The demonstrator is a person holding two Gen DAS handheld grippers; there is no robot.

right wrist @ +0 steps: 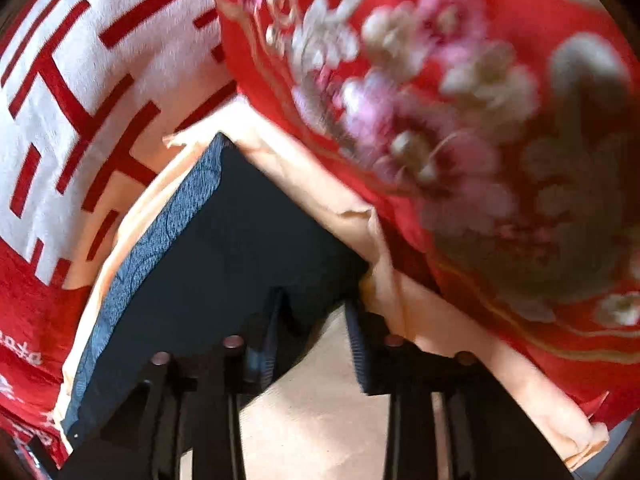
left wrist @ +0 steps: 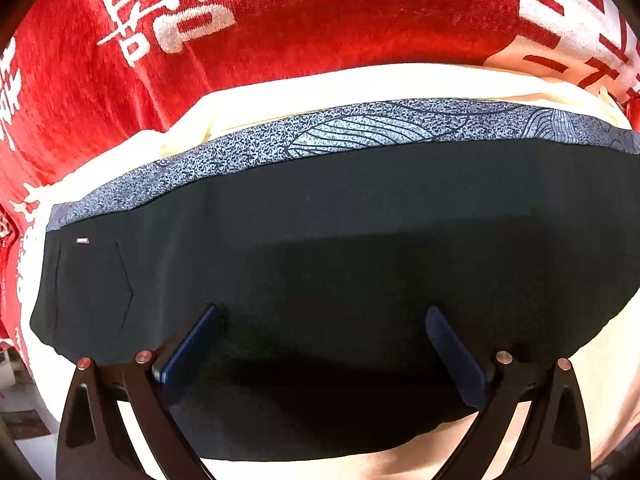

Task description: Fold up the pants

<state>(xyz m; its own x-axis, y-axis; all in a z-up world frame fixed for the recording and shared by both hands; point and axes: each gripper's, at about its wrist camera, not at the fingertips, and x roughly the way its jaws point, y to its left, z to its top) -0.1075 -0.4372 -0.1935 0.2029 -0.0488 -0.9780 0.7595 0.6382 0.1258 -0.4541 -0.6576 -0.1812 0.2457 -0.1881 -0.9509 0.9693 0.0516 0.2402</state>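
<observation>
The dark pants (left wrist: 320, 220) lie folded flat on a cream cloth (left wrist: 320, 84), their blue-grey patterned waistband (left wrist: 360, 128) along the far edge. My left gripper (left wrist: 320, 320) hovers over the near half of the pants, wide open, with nothing pinched. In the right wrist view one corner of the pants (right wrist: 224, 240) shows, the waistband (right wrist: 160, 232) running down its left side. My right gripper (right wrist: 314, 340) stands at the pants' near edge. Its jaws are opening and stand partly apart. The left finger is over the dark fabric, the right over cream cloth (right wrist: 320, 420), and no pad presses on anything.
A red blanket with white characters (left wrist: 320, 20) lies beyond the cream cloth. A red cloth with pink and white flowers (right wrist: 520, 120) is bunched to the right of the pants. A white patch with red strokes (right wrist: 100, 80) lies at the far left.
</observation>
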